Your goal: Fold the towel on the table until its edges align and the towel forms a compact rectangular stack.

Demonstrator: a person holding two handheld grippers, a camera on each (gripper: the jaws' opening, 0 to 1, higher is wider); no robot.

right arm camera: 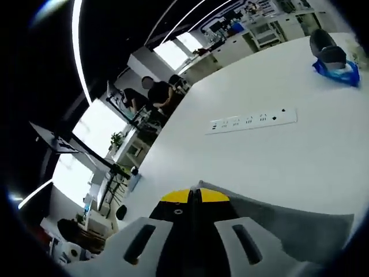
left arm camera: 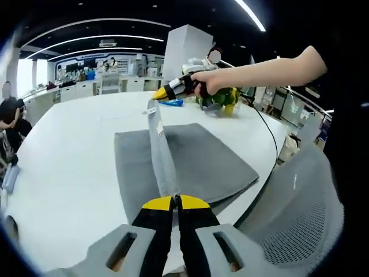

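A grey towel (left arm camera: pixel 196 158) lies on the white table (left arm camera: pixel 75 150), with one edge lifted into a taut ridge (left arm camera: pixel 161 150). My left gripper (left arm camera: pixel 175 200), with yellow-tipped black jaws, is shut on the near end of that edge. In the left gripper view the right gripper (left arm camera: pixel 160 96), held by a person's hand, pinches the far end above the table. In the right gripper view my right gripper (right arm camera: pixel 195 195) is shut on a corner of the towel (right arm camera: pixel 282 222), which trails off to the right over the table (right arm camera: pixel 300 156).
A green and yellow toy (left arm camera: pixel 222 99) and a blue object (left arm camera: pixel 173 103) lie beyond the towel. A white power strip (right arm camera: pixel 253 120) and a blue object (right arm camera: pixel 335 68) rest on the table. A grey mesh chair (left arm camera: pixel 300 202) stands at the right edge. People sit at far desks.
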